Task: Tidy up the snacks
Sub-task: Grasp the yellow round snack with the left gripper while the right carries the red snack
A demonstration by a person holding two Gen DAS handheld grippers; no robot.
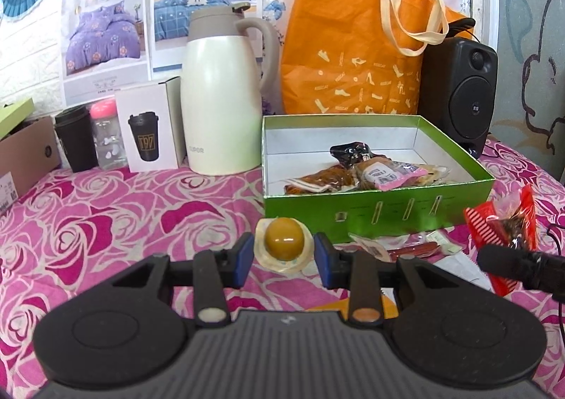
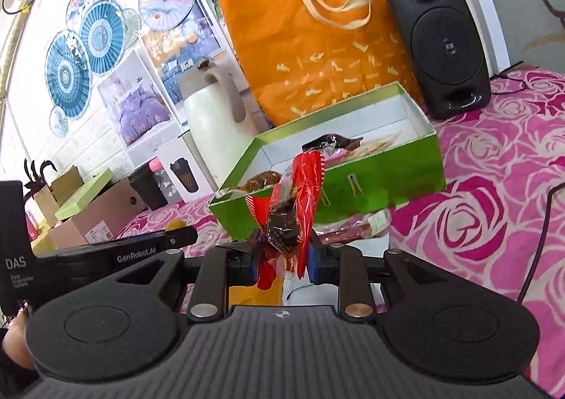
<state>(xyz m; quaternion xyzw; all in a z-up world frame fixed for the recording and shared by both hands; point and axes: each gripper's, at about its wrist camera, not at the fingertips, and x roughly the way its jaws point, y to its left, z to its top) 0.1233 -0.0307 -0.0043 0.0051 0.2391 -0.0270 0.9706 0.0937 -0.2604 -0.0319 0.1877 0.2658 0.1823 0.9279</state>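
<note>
My left gripper (image 1: 284,250) is shut on a clear packet with a round yellow-brown snack (image 1: 284,238), held above the pink cloth just in front of the green box (image 1: 378,213). The box lies open with several wrapped snacks (image 1: 367,174) inside. In the right wrist view, my right gripper (image 2: 282,254) is shut on a red-and-clear packet with a dark snack (image 2: 293,208), in front of the green box (image 2: 388,172). That red packet (image 1: 501,222) also shows at the right of the left wrist view. A few loose packets (image 1: 420,248) lie on the cloth by the box front.
A cream thermos jug (image 1: 226,98), an orange bag (image 1: 353,45) and a black speaker (image 1: 459,88) stand behind the box. To the left are a white cup carton (image 1: 150,130), a black cup (image 1: 76,137), a small bottle (image 1: 107,137) and a cardboard box (image 1: 24,155). A cable (image 2: 540,222) runs along the right.
</note>
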